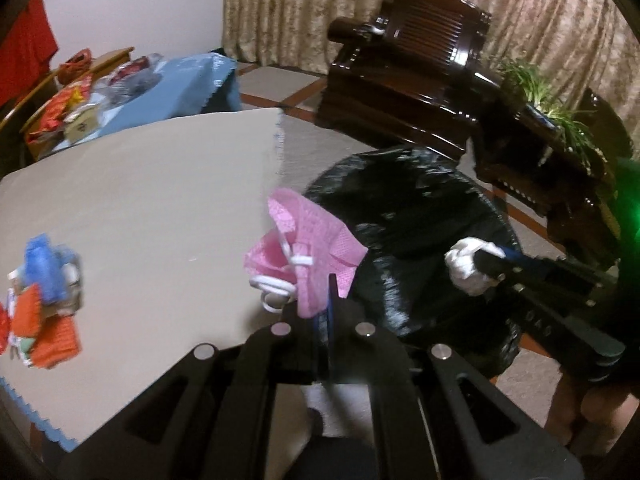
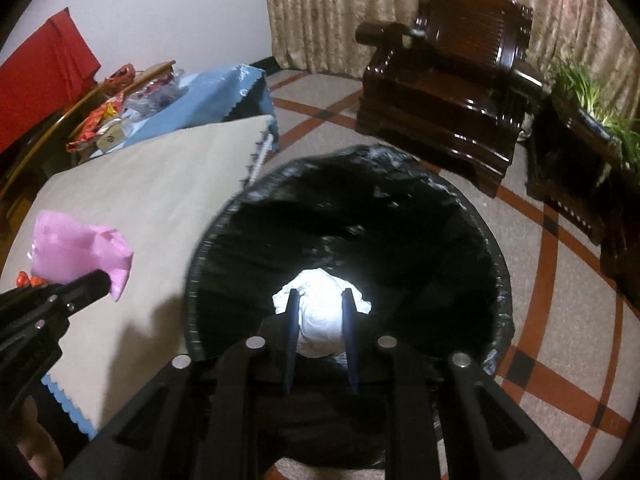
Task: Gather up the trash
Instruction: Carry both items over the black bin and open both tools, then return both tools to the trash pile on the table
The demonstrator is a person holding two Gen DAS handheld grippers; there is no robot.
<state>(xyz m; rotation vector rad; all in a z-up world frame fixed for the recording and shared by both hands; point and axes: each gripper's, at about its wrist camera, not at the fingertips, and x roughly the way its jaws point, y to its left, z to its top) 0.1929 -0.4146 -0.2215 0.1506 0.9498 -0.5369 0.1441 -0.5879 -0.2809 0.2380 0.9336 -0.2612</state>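
My left gripper [image 1: 322, 300] pinches a pink mask [image 1: 304, 248]; only my left view shows remaining trash [image 1: 40, 304]. My right gripper [image 2: 320, 300] clamps white tissue [image 2: 320, 320] over the bin [image 2: 492, 280].

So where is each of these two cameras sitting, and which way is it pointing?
Left wrist: rides the left gripper, facing along fingers pinching a pink face mask at the table edge; the right gripper shows holding white paper.
Right wrist: rides the right gripper, facing down into the black-lined trash bin, fingers around the crumpled white paper; the left gripper shows at left.
Shared: bin, table, mask, wooden armchair.
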